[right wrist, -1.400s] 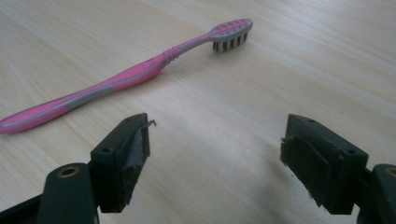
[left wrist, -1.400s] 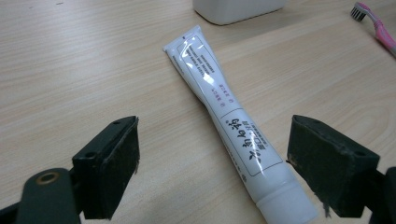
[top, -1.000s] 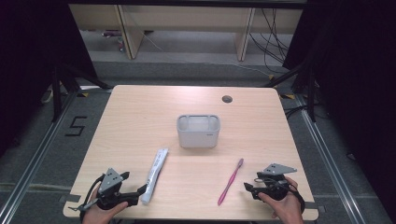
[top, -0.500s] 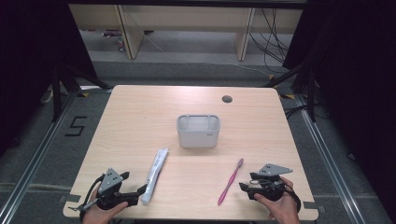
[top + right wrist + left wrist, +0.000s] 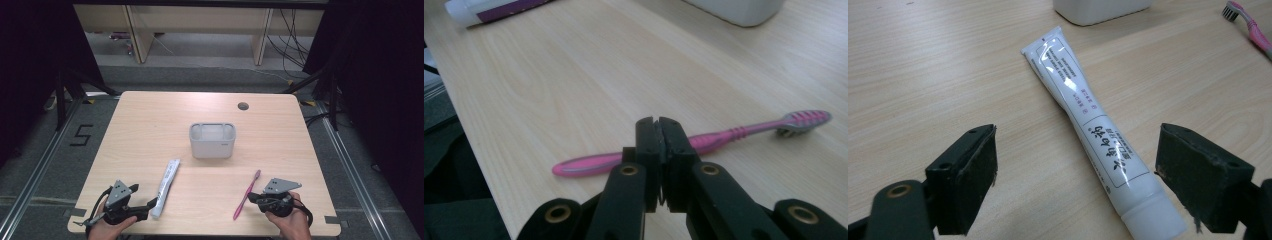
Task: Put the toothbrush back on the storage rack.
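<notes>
Right gripper (image 5: pixel 253 198) now nearer the toothbrush (image 5: pixel 246 195), jaws together.

Items counted on the surface (image 5: pixel 150 130): one white toothpaste tube (image 5: pixel 165 186), near the front edge; one pink toothbrush (image 5: pixel 246 194), near the front edge; one grey holder cup (image 5: pixel 212 140), at centre. Grippers: two, left gripper (image 5: pixel 150 204) and right gripper (image 5: pixel 253 198).
</notes>
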Available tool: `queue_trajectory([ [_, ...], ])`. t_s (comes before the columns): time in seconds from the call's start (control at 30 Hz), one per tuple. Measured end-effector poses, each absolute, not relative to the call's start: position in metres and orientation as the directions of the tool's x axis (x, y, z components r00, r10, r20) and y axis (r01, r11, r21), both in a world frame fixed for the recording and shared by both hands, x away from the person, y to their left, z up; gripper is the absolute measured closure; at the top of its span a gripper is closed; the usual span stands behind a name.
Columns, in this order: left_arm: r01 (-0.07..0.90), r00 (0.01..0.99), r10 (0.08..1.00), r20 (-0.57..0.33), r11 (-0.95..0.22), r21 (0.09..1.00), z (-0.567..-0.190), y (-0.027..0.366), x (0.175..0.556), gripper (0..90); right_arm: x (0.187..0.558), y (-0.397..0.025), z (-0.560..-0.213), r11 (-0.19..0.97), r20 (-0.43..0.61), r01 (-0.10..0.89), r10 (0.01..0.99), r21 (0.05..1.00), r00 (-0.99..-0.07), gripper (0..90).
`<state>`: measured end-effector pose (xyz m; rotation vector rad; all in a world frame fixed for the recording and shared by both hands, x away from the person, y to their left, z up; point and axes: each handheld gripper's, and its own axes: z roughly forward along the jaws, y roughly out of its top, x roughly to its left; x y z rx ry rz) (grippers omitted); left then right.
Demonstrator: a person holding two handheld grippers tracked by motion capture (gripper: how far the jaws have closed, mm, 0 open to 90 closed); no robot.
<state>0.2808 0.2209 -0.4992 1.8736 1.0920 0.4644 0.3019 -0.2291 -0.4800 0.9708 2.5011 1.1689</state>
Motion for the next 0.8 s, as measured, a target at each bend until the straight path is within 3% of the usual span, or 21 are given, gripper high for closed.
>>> queue_trajectory([
  [0.8,0.499,0.544,0.832,-0.104,-0.221,0.838,-0.500,0.219,0.281,16.2,0.305,-0.188,-0.498,0.564,0.095,0.463,0.561,0.684,-0.822,90.0],
])
